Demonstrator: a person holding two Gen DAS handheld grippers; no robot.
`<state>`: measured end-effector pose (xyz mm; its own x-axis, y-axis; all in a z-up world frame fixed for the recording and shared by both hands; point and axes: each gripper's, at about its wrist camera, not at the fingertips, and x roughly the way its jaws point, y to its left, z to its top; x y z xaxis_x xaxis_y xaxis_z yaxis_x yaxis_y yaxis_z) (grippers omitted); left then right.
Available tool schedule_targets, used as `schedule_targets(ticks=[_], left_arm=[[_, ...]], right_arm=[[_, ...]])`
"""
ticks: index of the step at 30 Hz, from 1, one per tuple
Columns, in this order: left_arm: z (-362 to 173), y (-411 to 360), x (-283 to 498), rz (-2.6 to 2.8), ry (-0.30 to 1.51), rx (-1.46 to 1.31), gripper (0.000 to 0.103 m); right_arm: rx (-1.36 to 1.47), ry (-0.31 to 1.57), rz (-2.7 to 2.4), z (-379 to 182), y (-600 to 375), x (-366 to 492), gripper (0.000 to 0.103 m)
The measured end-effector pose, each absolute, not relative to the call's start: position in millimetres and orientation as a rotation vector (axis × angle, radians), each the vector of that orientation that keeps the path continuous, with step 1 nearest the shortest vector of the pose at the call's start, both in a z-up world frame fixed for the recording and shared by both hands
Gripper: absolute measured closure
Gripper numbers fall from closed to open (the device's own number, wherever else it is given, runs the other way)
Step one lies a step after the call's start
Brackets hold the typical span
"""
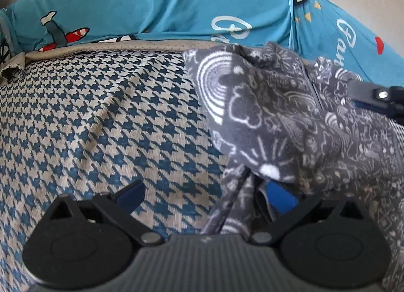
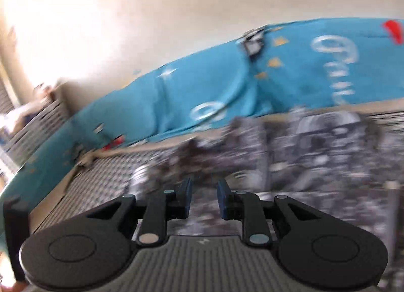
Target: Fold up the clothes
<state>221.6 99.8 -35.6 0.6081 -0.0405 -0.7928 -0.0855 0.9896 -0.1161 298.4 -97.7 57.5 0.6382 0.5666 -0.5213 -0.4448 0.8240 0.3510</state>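
The right wrist view is motion-blurred, smearing the grey patterned garment [image 2: 315,155] at centre right. In the left wrist view, that garment covers most of the left gripper's [image 1: 209,194] right finger and runs off the right edge.

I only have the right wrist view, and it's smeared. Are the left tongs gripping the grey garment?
Observer: No. The left tongs stand wide open; the grey garment only drapes over one finger.
Operator: What's on the other side of those tongs?
Observer: Only the houndstooth cover, with no cloth on it.
Operator: Is the garment lying flat?
Observer: No, it's bunched in folds near the teal sheet.
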Motion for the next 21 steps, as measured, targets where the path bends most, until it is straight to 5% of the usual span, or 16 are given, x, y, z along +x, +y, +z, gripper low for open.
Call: schedule_targets(ticks=[3,7,14,19,21], left_arm=[[-37,100,223,0.039,0.917,-0.156,0.0],[-38,101,224,0.037,0.919,-0.18,0.0],[-40,101,226,0.036,0.926,-0.19,0.0],[-43,99,228,0.034,0.935,-0.191,0.0],[-44,98,229,0.034,0.936,-0.186,0.0]], right_arm=[[0.119,0.647,0.654,54,-74,305,0.076],[0.071,0.616,0.696,49,-50,317,0.055],[0.037,0.612,0.759,39,-24,341,0.045],[0.02,0.607,0.766,32,-14,350,0.047],[0.014,0.606,0.769,28,-10,353,0.078]])
